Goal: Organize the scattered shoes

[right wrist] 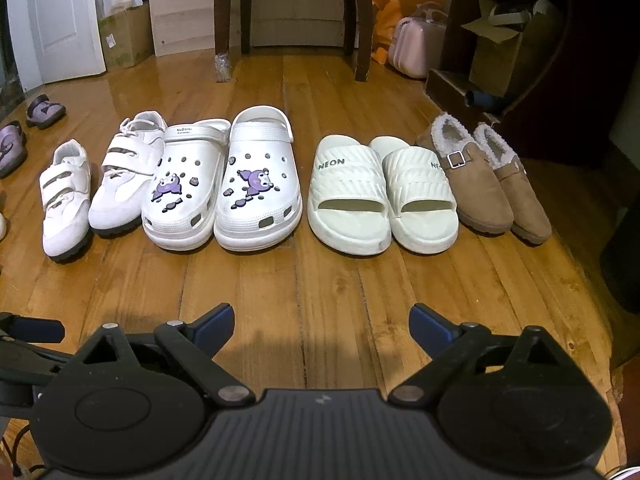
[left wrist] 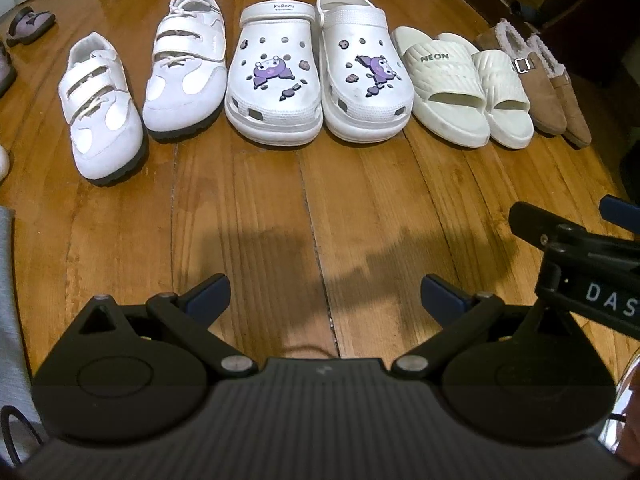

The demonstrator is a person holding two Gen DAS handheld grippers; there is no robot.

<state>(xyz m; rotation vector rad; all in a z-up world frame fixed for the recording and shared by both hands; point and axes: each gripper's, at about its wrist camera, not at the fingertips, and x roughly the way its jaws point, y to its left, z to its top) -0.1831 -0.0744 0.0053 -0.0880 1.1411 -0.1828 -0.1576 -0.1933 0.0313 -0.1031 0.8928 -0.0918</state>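
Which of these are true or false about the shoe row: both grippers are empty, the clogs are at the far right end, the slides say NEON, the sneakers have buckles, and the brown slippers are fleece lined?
1. Both grippers are empty. True: the left gripper and the right gripper are open with only floor between their fingers.
2. The white clogs sit at the far right end. False: the brown slippers end the row there; the clogs stand between the sneakers and the slides.
3. The cream slides read NEON. True.
4. The white sneakers close with buckles. False: they have wide straps and laces; the buckle is on a brown slipper.
5. The brown slippers are fleece lined. True.
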